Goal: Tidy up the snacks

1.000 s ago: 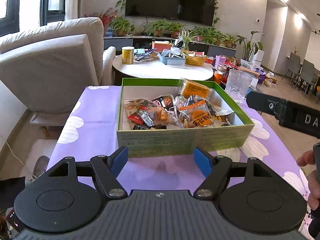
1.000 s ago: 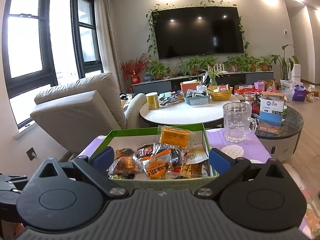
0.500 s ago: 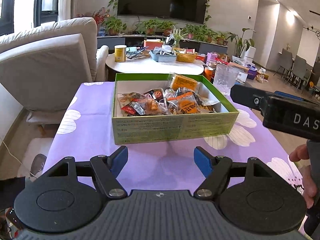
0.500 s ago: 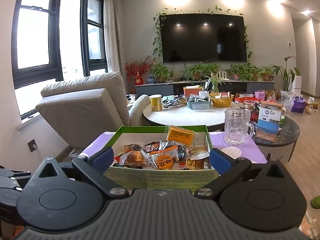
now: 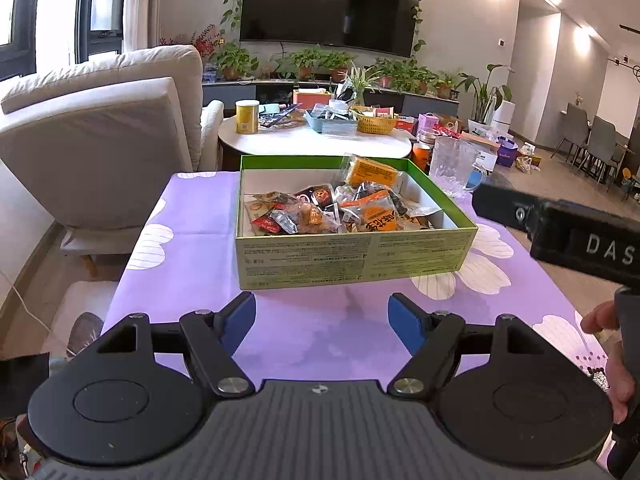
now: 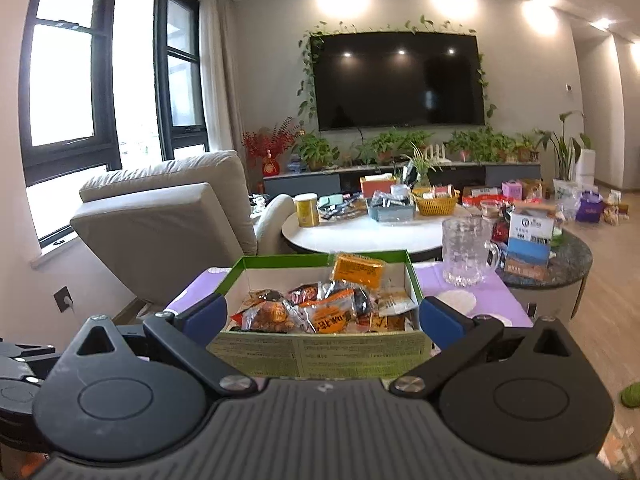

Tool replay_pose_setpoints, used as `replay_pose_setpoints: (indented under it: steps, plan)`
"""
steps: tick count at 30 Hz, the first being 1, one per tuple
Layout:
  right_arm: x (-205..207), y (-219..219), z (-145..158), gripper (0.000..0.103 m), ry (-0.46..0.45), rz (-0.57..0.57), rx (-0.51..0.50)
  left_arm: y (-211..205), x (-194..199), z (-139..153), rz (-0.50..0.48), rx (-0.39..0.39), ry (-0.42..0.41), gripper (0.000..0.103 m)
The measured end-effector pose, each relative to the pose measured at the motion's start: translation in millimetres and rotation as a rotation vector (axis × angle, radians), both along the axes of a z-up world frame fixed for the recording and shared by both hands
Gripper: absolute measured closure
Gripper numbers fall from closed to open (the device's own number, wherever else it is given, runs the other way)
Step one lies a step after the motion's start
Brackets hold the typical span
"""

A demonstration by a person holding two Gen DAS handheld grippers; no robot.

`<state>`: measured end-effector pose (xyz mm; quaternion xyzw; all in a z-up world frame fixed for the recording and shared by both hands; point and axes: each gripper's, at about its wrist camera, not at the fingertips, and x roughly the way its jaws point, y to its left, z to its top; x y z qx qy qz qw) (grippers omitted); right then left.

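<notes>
A green cardboard box [image 5: 352,256] stands on the purple flowered tablecloth [image 5: 192,248] and holds several wrapped snacks [image 5: 320,212], with an orange packet [image 5: 370,172] leaning at its back. My left gripper [image 5: 322,318] is open and empty, well in front of the box. My right gripper [image 6: 320,316] is open and empty, held in front of the same box [image 6: 320,350], snacks [image 6: 320,312] visible between its fingers. The right gripper's black body [image 5: 568,232] shows at the right of the left wrist view.
A clear glass mug [image 5: 454,172] stands behind the box's right corner, also in the right wrist view [image 6: 466,250]. A beige armchair [image 5: 104,132] is at left. A cluttered round white table [image 5: 316,144] is behind. A dark round side table [image 6: 556,256] is at right.
Both grippers have drawn back from the box and stayed open and empty. The box looks smaller and farther away in both views.
</notes>
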<state>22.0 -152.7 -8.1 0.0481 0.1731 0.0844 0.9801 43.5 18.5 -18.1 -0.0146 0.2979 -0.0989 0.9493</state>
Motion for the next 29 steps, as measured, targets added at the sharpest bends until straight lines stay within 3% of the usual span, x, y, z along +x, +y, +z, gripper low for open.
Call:
replay_pose_setpoints:
  steps: [15, 29]
  plan:
    - [-5.1, -0.7, -9.6, 0.042, 0.032, -0.003, -0.003, -3.3, -11.2, 0.8, 0.029, 0.035, -0.059, 0.032]
    - [-4.0, -3.3, -13.0, 0.042, 0.046, -0.006, 0.003, -6.1, -10.6, -0.2, 0.074, 0.072, -0.056, 0.032]
